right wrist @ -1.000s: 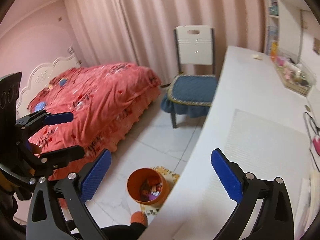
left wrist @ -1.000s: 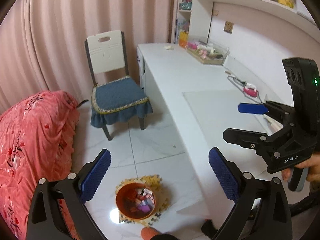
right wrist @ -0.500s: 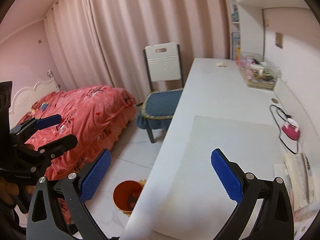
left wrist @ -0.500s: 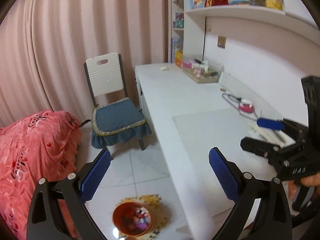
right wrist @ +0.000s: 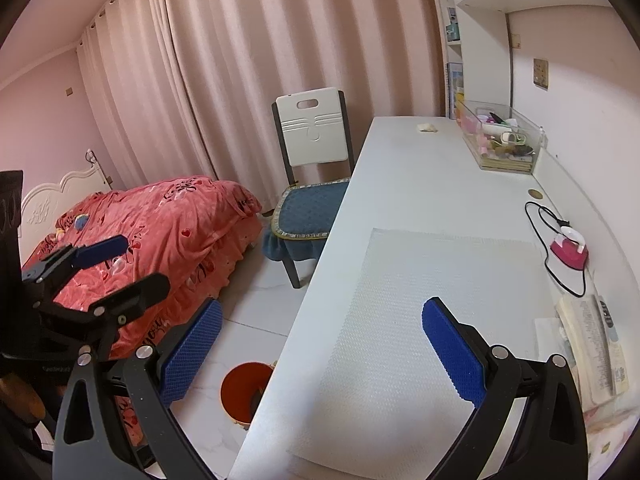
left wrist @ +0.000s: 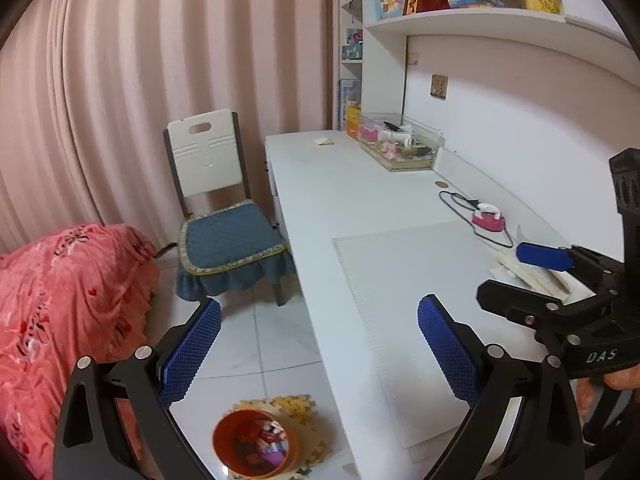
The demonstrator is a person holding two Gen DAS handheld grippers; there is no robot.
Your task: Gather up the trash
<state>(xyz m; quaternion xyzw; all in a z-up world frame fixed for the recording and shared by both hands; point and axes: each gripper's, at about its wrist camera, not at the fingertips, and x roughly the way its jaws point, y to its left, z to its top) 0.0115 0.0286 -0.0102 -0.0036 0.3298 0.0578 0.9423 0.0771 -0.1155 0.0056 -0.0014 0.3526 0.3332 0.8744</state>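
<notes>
A small crumpled pale scrap (left wrist: 325, 141) lies at the far end of the white desk (left wrist: 360, 200); it also shows in the right wrist view (right wrist: 427, 128). An orange bin (left wrist: 256, 444) with trash in it stands on the floor by the desk, partly hidden by the desk edge in the right wrist view (right wrist: 244, 392). My left gripper (left wrist: 320, 350) is open and empty above the floor and desk edge. My right gripper (right wrist: 322, 348) is open and empty over the desk mat (right wrist: 420, 320). Each gripper shows in the other's view.
A chair with a blue cushion (left wrist: 228, 236) stands at the desk's far left. A red-covered bed (right wrist: 160, 232) is on the left. On the desk are a clear box of items (left wrist: 400, 146), a pink device with a black cord (left wrist: 488, 220) and papers (right wrist: 592, 348).
Both grippers have risen and tilted up. The view now takes in more of the desk and shelves, and the bin has dropped low in both views. Both stay open.
</notes>
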